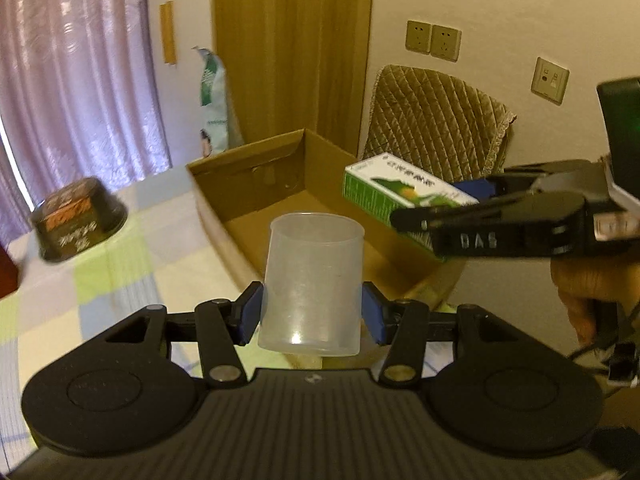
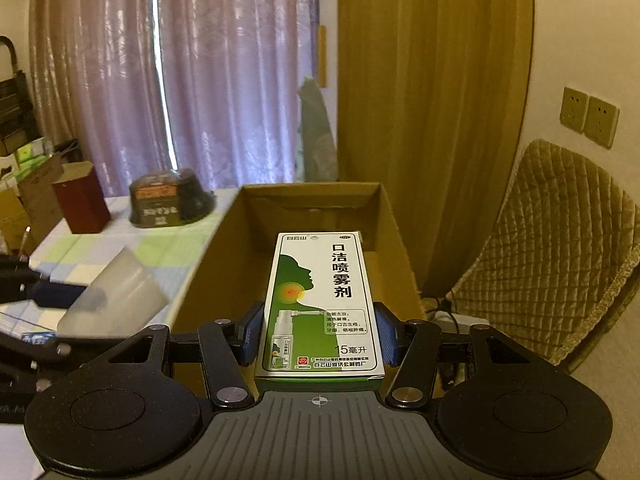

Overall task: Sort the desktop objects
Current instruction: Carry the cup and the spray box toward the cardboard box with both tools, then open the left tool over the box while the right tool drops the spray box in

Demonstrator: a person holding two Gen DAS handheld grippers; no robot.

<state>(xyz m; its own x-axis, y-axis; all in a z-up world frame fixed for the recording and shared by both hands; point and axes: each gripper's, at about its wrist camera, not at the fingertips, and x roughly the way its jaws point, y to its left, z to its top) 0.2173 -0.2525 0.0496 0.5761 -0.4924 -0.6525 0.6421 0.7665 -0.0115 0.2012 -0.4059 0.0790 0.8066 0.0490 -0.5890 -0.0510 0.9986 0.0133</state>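
Flanking cardboard box [image 2: 312, 208]: bowl [image 2: 170, 198]; chair [image 2: 560, 256]

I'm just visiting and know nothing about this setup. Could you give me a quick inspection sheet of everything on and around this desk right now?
Surface: checked tablecloth covers the table.
Job's things: clear plastic cup and green-and-white medicine box, both held; open cardboard box looks empty.
Clutter: dark bowl, red box.
Grippers: left gripper clamps the cup; right gripper clamps the medicine box above the cardboard box.
Cables: some by the chair.
Surroundings: curtains, quilted chair, wall sockets.
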